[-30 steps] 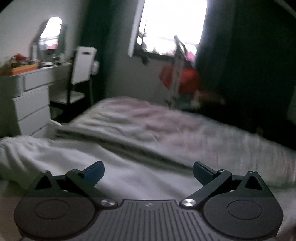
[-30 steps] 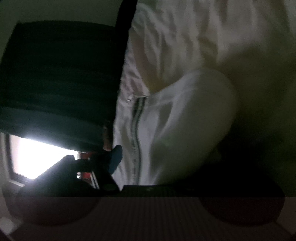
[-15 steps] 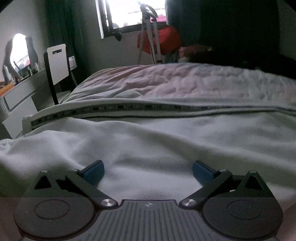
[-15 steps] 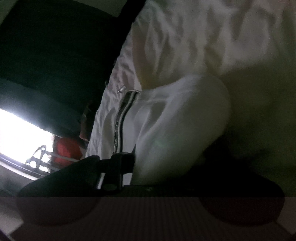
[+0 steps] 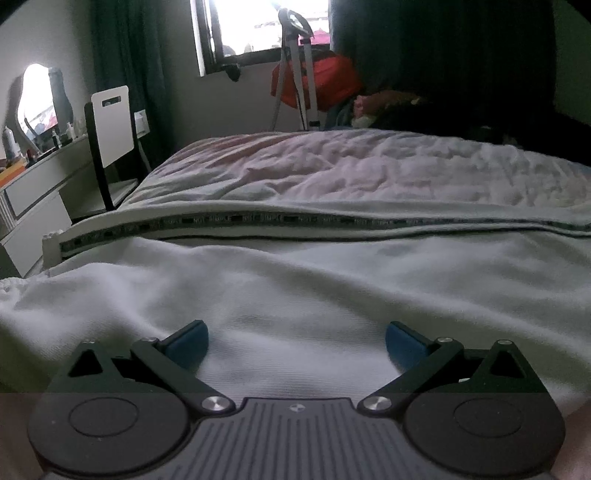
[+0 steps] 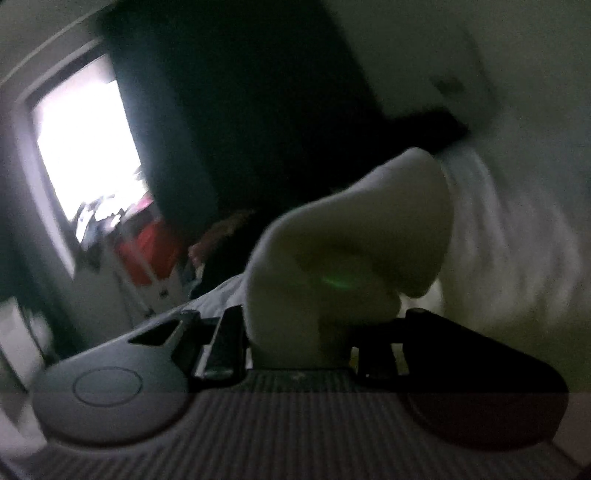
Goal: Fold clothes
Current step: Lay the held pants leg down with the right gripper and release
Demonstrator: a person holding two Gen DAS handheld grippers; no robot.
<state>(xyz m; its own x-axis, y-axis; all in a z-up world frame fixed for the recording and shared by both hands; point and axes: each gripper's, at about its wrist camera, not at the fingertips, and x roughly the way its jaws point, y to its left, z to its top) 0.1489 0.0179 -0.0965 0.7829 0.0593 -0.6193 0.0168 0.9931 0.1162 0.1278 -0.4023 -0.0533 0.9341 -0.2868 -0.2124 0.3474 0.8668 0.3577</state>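
Both fingers of the right gripper (image 6: 295,332) are mostly hidden, clamped on a bunched fold of the white knit garment (image 6: 351,251) amid blur. Left gripper (image 5: 295,341) gapes open just above that garment (image 5: 295,288), spread across the pink-quilted bed (image 5: 351,166).

The room is dim, lit only by an overexposed window (image 5: 266,26). The left view is sharp with bent fisheye edges. The right view is dark and motion-blurred.
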